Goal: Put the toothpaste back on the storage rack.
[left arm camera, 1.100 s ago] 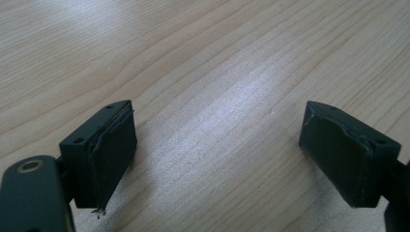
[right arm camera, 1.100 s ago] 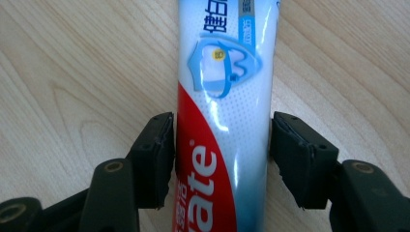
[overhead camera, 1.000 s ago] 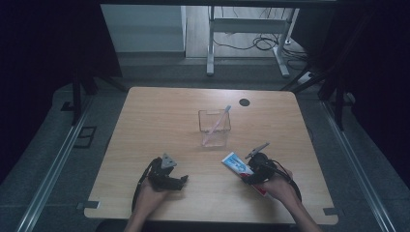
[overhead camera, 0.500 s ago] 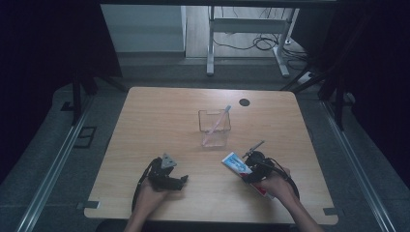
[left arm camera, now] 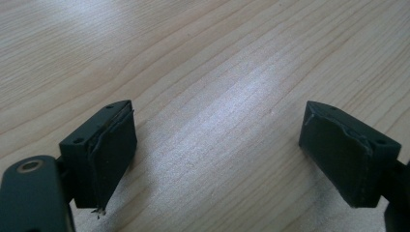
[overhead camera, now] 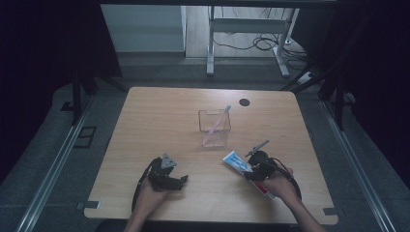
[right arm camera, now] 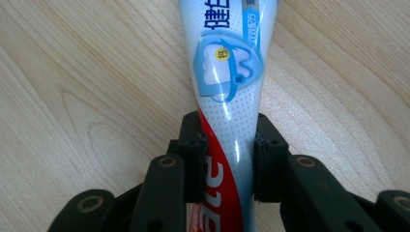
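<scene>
Clamping the toothpaste tube (right arm camera: 227, 96), the right tool (right arm camera: 227, 159) hides its lower end.

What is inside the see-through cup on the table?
A toothbrush leans inside the clear cup, its top poking out over the rim. It is too small and faint to tell whether anything else lies at the bottom.

A clear box (overhead camera: 214, 126) is standing near the middle of the table (overhead camera: 159, 121), with a toothbrush (overhead camera: 218, 123) leaning in it. A toothpaste tube (overhead camera: 237, 162) is lying in front of it to the right, between the right claw's (overhead camera: 249, 171) jaws, while the left claw (overhead camera: 181, 180) is resting at the front left.
</scene>
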Demonstrator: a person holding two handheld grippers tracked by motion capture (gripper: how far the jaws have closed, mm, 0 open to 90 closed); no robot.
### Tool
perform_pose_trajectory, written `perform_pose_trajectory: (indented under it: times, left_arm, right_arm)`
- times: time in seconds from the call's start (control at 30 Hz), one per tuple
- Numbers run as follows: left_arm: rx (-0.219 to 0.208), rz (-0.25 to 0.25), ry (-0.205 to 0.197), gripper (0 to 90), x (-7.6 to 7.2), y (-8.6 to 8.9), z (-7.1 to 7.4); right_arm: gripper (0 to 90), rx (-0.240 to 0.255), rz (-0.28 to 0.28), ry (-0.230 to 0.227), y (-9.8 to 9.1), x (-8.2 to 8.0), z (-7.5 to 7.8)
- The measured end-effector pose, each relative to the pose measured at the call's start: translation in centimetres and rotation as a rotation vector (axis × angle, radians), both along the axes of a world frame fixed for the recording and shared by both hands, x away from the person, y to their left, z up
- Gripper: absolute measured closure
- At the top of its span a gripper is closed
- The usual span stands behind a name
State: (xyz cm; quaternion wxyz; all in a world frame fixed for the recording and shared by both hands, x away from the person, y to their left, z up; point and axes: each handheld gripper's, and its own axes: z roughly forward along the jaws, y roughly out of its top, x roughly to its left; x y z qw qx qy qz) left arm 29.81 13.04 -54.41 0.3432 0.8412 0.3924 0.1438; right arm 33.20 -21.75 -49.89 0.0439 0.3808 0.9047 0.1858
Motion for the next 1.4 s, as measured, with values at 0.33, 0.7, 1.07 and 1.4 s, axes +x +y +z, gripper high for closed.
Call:
perform_pose_trajectory:
  times: [0.33,0.7,1.07,1.4]
  left_arm:
    - [0.000,0.000,0.000,13.4,0.0,0.0,0.0]
    - [0.000,0.000,0.000,13.4,0.0,0.0,0.0]
    - [0.001,0.000,0.000,13.4,0.0,0.0,0.0]
    - [0.006,-0.006,-0.002,13.4,0.0,0.0,0.0]
  right_arm:
    - [71.9,0.030,0.003,-0.011,-0.4,-0.2,0.0]
    - [72.3,0.057,-0.008,-0.035,-1.2,-0.4,0.2]
    - [72.3,0.102,-0.010,-0.071,-1.6,-0.6,1.3]
    - [72.3,0.138,-0.013,-0.105,-1.9,-0.7,2.1]
